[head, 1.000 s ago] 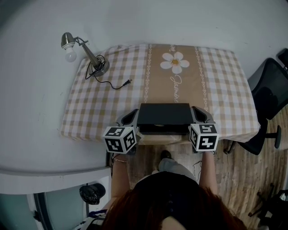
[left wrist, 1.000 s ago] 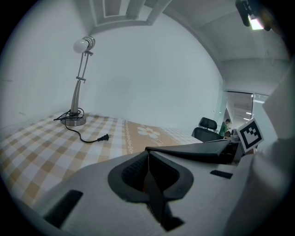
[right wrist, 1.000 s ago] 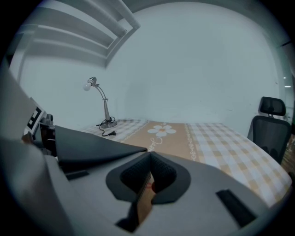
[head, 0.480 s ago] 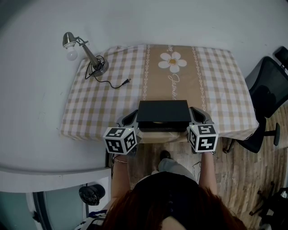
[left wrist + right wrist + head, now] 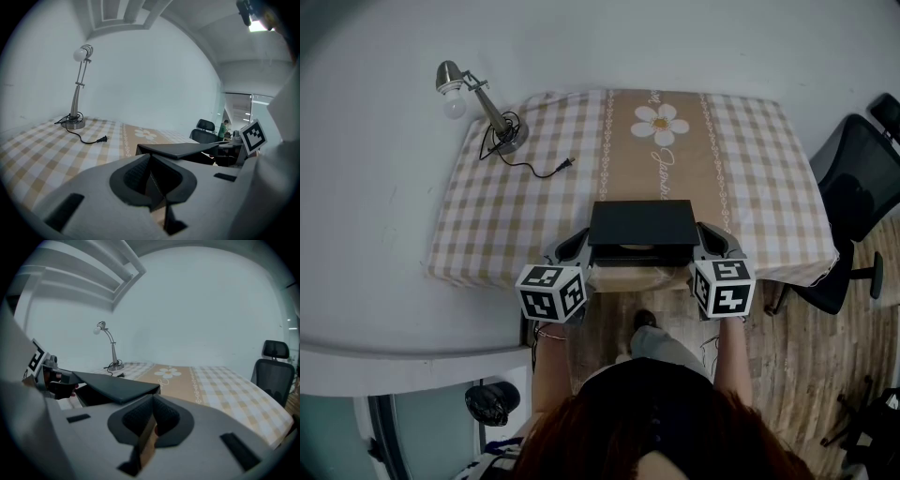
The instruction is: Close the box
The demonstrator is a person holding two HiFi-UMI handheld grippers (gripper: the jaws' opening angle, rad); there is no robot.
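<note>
A flat box with a black lid (image 5: 642, 223) lies at the table's near edge, and its tan cardboard front (image 5: 637, 277) shows below the lid. My left gripper (image 5: 577, 249) is at the box's left side and my right gripper (image 5: 709, 244) at its right side. In the left gripper view the left gripper (image 5: 157, 187) is shut on a thin cardboard edge, with the raised, slanted lid (image 5: 180, 149) just beyond. In the right gripper view the right gripper (image 5: 150, 425) is shut on a brown cardboard edge (image 5: 146, 444), and the lid (image 5: 115, 386) slopes off to the left.
The table wears a checked cloth (image 5: 750, 178) with a daisy print (image 5: 660, 125). A desk lamp (image 5: 478, 108) with a loose cord and plug (image 5: 564, 167) stands at the far left. A black office chair (image 5: 862, 202) is beside the table's right end.
The black lid has shifted away from me, and more of the tan front shows below it. Both grippers have stayed at the box's sides.
</note>
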